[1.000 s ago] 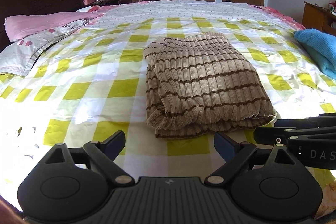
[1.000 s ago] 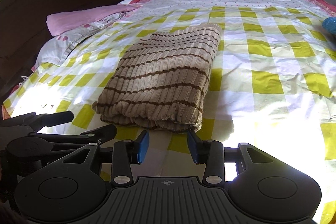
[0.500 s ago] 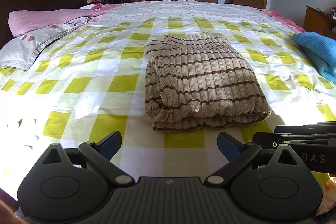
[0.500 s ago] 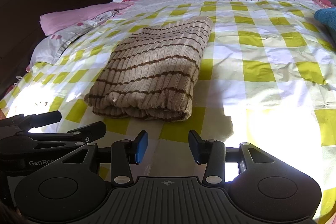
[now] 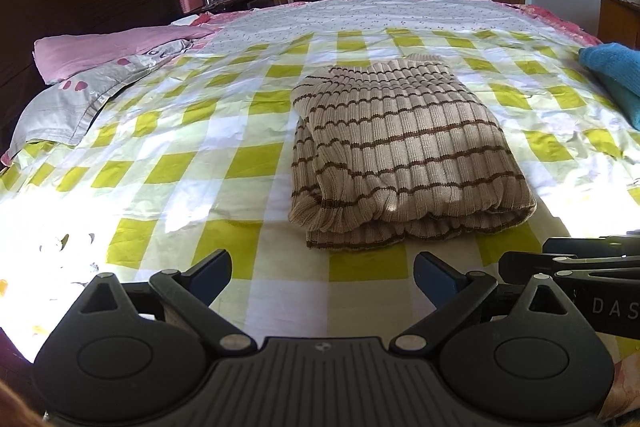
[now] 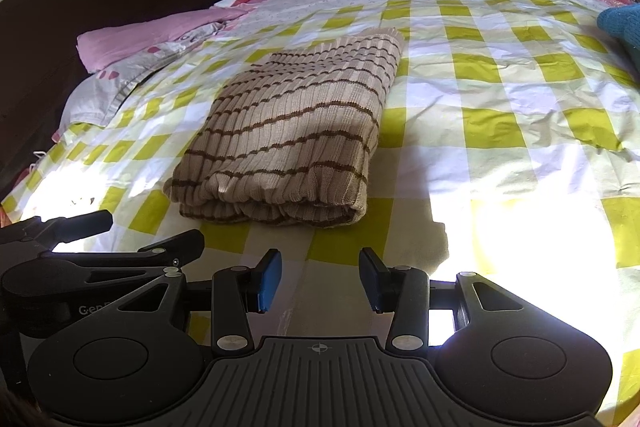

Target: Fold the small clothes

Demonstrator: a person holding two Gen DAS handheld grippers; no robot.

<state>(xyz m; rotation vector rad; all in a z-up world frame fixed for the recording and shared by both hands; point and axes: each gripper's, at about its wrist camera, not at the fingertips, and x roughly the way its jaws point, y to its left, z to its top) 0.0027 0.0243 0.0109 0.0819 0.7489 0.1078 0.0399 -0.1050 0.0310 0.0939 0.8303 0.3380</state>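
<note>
My left gripper (image 5: 322,277) has just spread fully, my right gripper (image 6: 319,281) hangs half-spread, both empty near the folded sweater (image 5: 400,151), apparently finished.

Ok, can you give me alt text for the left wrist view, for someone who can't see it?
A folded beige sweater with brown stripes lies on a yellow-and-white checked bedsheet, just beyond the left tongs, which are open and empty. The right tongs reach in at lower right; a blue garment and pink pillow sit at the edges.
</note>
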